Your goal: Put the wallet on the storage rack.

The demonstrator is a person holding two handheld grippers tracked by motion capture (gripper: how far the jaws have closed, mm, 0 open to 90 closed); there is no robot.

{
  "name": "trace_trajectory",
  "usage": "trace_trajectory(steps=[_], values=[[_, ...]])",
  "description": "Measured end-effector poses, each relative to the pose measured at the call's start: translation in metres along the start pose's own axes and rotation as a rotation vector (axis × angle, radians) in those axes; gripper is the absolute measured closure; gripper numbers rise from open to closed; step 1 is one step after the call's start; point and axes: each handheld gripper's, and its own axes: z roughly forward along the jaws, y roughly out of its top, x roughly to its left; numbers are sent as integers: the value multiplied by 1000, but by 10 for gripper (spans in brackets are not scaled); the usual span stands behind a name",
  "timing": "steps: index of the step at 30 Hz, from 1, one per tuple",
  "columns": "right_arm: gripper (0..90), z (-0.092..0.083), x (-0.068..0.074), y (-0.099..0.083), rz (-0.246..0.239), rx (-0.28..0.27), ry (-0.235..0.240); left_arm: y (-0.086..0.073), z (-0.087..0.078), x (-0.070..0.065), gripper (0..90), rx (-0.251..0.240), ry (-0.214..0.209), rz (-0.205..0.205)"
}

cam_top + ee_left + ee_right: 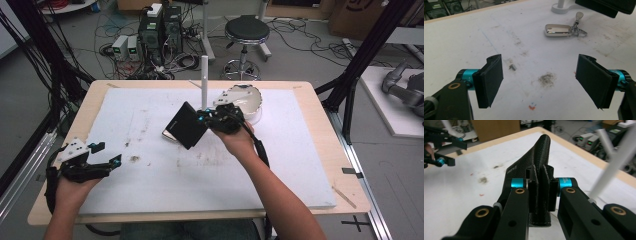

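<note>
Right tongs (541,192) clamp the black wallet (534,162); left tongs (544,82) gape, well apart.

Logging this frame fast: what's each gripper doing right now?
Left gripper: open, nothing between its jaws, over the white table.
Right gripper: shut on the black leather wallet, held above the table.

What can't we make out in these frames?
- Car key, high view: mostly hidden behind the lifted black wallet.
- Wallet's small lettering, right gripper view: too small to read.
- White stand, left gripper view: top cut off by the frame edge.
- White bowl, high view: contents hidden by the right gripper.
</note>
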Motion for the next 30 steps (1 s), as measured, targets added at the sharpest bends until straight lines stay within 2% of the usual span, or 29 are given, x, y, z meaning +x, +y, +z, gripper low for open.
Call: trace_trajectory(steps=[1,2,5,8,9,10,14,15,16,17,18,21,22,30], values=[[850,0,0,0,0,0,0,0,0,0,222,0,0,0],[850,-10,-8,0,10,-7,-26,3,6,-1,222,0,-10,5],[850,-19,-16,-1,18,-13,-50,5,12,-2,222,-2,-21,8],[850,-35,-32,-2,33,-13,-100,9,20,-4,222,2,-35,15],[850,-35,-32,-2,33,-13,-100,9,20,-4,222,2,-35,15],[850,-43,-39,-2,38,-14,-126,10,23,-4,222,2,-43,14],[850,-56,-55,-1,60,-18,-172,12,27,-4,221,5,-48,21],[850,-56,-55,-1,60,-18,-172,12,27,-4,222,5,-48,21],[850,-61,-63,-1,73,-14,-197,12,28,-5,221,5,-50,19],[850,-61,-63,-1,73,-14,-197,12,28,-5,221,5,-50,19],[850,-64,-72,1,77,-7,-221,12,28,-5,221,8,-49,21],[851,-67,-79,3,85,-10,-242,11,28,-5,221,6,-46,20],[851,-69,-86,5,91,-8,-259,10,26,-4,222,3,-43,15],[851,-71,-101,13,77,1,-310,9,26,-4,222,8,-41,15]])
